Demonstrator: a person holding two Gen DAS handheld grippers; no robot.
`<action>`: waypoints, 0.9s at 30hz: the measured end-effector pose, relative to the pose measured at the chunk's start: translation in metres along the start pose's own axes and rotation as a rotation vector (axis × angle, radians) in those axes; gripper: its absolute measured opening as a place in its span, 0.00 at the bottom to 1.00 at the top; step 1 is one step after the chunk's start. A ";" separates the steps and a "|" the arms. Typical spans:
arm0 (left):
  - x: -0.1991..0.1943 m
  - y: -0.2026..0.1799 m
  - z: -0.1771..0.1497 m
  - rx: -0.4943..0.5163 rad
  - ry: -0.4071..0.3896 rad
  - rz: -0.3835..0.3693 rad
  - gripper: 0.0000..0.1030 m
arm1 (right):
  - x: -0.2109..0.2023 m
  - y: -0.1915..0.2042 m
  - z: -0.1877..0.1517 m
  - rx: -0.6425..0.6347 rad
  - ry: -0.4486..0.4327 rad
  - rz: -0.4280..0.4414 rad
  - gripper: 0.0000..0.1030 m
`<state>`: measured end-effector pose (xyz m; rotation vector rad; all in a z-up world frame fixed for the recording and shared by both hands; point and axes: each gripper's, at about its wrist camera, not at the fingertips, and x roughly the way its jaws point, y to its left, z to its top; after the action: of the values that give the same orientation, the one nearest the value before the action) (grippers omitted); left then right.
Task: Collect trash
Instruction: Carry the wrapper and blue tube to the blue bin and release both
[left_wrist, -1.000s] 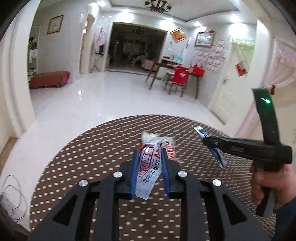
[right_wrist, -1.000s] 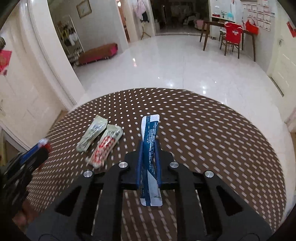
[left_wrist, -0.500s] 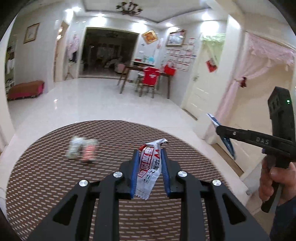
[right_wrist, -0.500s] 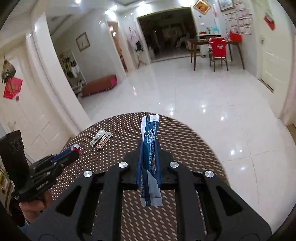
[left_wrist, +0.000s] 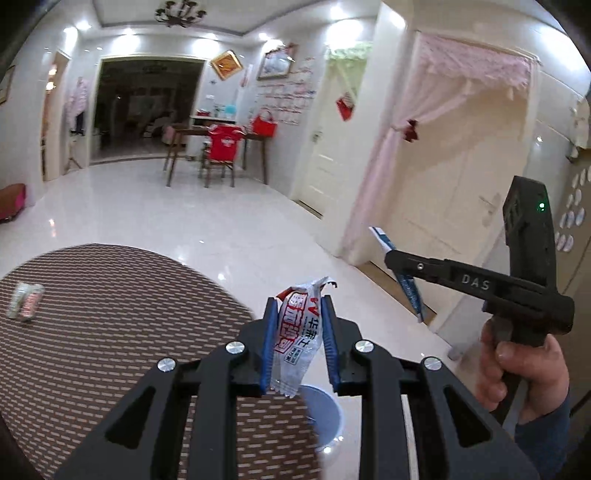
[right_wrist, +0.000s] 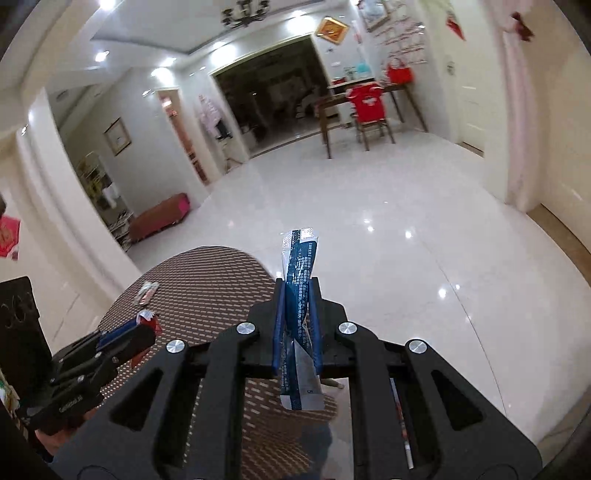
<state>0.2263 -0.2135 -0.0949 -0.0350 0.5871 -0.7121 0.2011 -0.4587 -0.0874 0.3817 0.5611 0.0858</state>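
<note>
My left gripper (left_wrist: 298, 306) is shut on a red and white snack wrapper (left_wrist: 297, 339), held over the right edge of the round table (left_wrist: 110, 332). Below it, on the floor, a light blue bin (left_wrist: 327, 413) shows between the fingers. My right gripper (right_wrist: 297, 291) is shut on a blue and white wrapper (right_wrist: 300, 295) and hangs past the table's edge over the white floor. In the left wrist view the right gripper (left_wrist: 391, 258) appears at the right, a hand on its handle, with the blue wrapper (left_wrist: 408, 288) dangling. Two more wrappers (left_wrist: 25, 304) lie on the table at far left.
The table has a brown dotted mat. Shiny white tile floor (right_wrist: 406, 229) spreads beyond it. A wooden table with a red-covered chair (left_wrist: 221, 147) stands far back. A white door with a pink curtain (left_wrist: 424, 177) is close on the right.
Both grippers swung to the right, off the middle of the table toward its right edge, each keeping its wrapper. The blue bin has come into sight below the left gripper.
</note>
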 end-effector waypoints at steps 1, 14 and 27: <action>0.008 -0.012 -0.002 0.009 0.011 -0.012 0.22 | -0.005 -0.014 -0.003 0.019 -0.004 -0.015 0.12; 0.122 -0.083 -0.063 0.060 0.239 -0.053 0.22 | -0.006 -0.123 -0.049 0.216 0.064 -0.103 0.12; 0.207 -0.094 -0.097 0.079 0.419 0.004 0.24 | 0.051 -0.183 -0.099 0.347 0.210 -0.093 0.14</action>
<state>0.2442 -0.3990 -0.2574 0.1932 0.9580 -0.7428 0.1866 -0.5866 -0.2592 0.6881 0.8036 -0.0636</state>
